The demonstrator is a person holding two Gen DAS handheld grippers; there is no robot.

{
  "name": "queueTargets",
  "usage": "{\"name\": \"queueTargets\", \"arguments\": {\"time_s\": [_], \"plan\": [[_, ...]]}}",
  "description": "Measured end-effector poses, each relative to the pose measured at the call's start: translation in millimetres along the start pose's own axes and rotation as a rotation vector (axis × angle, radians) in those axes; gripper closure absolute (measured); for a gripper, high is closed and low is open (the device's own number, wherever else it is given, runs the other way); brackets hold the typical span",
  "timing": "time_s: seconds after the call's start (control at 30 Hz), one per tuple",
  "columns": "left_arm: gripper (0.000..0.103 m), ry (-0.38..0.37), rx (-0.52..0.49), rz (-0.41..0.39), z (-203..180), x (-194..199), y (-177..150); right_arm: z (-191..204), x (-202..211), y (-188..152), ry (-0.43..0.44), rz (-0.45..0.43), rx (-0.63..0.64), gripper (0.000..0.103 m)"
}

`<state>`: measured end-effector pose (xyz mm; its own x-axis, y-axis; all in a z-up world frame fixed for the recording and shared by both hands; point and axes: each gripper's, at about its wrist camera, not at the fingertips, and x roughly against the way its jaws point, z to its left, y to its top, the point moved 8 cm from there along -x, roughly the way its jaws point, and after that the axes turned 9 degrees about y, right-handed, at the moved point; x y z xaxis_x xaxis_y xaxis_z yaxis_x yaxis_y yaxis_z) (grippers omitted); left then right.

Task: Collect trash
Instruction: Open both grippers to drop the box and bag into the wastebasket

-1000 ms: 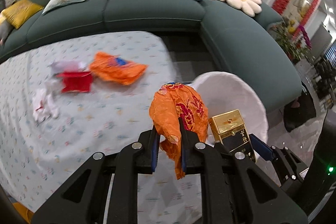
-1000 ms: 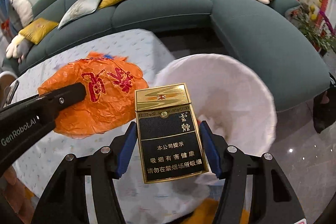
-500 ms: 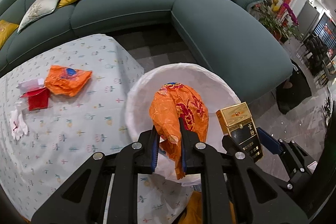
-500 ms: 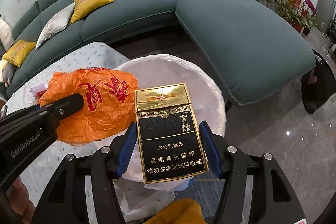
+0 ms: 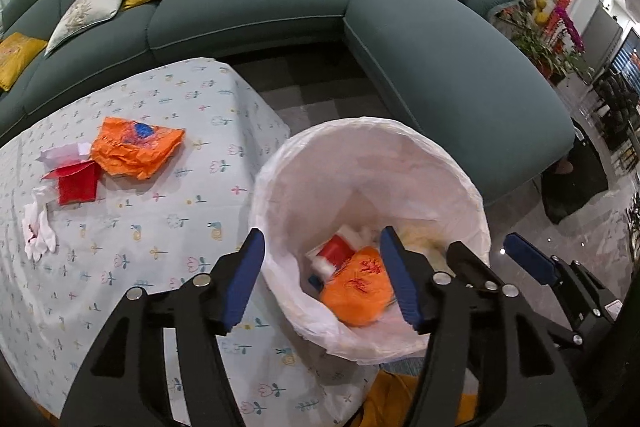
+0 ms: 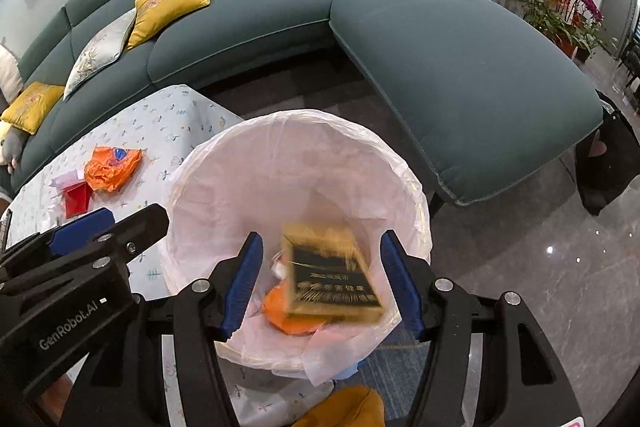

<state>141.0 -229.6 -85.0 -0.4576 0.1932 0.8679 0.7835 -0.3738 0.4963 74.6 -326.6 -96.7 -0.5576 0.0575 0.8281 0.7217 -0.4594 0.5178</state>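
Cigarette box (image 6: 334, 273), blurred, gold lid pointing away, lies lengthwise between the wide right tool (image 6: 322, 283) over the bin (image 6: 208, 167).

The bin liner (image 6: 224, 187) is thin, crinkled white plastic. The cigarette box (image 6: 334, 277) looks like glossy gold-and-black card — the orange bag (image 5: 358, 285) crumpled film. The tablecloth (image 5: 132, 227) is matt printed cloth; the sofa (image 6: 460, 67) soft matt fabric; the floor (image 6: 540, 267) polished, reflective stone.

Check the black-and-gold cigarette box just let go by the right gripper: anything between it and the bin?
Nothing visible. The cigarette box is blurred between the open right gripper fingers, over the trash bin's open mouth, above the orange bag.
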Motion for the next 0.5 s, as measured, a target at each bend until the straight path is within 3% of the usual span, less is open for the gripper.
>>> {"name": "queueTargets", "arguments": {"time_s": [0.5], "plan": [[0.045, 0.031, 0.083, -0.012, 51, 14, -10, 36, 11, -4, -0.013, -0.005, 0.063, 0.039]]}}
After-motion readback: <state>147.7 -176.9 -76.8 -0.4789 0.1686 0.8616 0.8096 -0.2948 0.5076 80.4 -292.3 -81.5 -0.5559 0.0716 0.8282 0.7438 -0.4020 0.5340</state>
